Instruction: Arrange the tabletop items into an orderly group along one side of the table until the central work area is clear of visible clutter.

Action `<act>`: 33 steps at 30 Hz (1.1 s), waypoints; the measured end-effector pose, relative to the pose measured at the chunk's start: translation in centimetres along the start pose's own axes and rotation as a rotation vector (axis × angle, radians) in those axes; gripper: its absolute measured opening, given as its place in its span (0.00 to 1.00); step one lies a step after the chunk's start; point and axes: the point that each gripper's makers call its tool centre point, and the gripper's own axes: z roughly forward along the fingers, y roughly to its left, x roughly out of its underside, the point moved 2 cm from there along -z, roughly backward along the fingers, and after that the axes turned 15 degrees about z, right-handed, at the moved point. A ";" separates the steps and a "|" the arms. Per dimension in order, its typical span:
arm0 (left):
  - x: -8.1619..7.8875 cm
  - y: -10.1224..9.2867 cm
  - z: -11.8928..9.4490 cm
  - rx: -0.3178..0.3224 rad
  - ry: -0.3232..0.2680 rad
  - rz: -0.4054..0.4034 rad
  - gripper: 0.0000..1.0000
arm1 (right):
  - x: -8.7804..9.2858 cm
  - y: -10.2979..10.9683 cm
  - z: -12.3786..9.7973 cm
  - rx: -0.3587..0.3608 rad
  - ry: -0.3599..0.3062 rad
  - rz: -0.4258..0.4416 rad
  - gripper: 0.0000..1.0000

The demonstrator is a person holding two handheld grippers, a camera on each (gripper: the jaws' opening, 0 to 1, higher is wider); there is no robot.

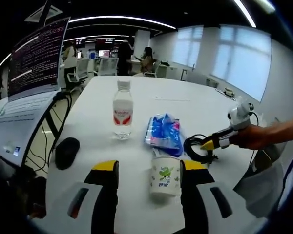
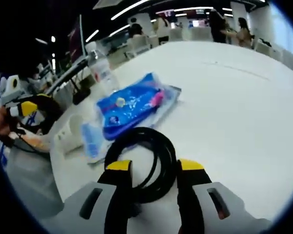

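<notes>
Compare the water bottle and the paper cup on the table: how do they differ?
The water bottle is clear plastic with a white cap and red label; the paper cup is white with a green cartoon print. The bottle is taller and slimmer; the cup is short and wide. The cup sits between the left tool jaws; the bottle stands farther away. Both stand upright.

Low, close views from opposite table edges – blue packet [image 1: 163,133] [image 2: 132,106] shared

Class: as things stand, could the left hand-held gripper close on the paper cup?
Probably yes: the paper cup stands upright between the open left hand-held gripper jaws, nothing blocking.
</notes>
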 end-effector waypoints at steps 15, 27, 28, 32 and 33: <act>0.7 -1.7 -1.0 0.072 0.025 0.040 0.58 | -0.2 -1.4 0.0 0.062 -0.026 0.019 0.12; 1.1 -2.4 -1.4 0.103 0.034 0.054 0.59 | -0.6 -1.3 -2.2 0.055 -0.103 0.058 0.05; 1.1 -2.5 -1.4 0.108 0.035 0.058 0.59 | -0.7 -1.3 -2.5 0.054 -0.109 0.059 0.04; 1.1 -2.8 -1.5 0.122 0.036 0.065 0.60 | -1.0 -1.2 -3.7 0.050 -0.146 0.082 0.03; 1.2 -2.9 -1.4 0.122 0.039 0.068 0.60 | -1.0 -1.1 -4.0 0.048 -0.156 0.076 0.02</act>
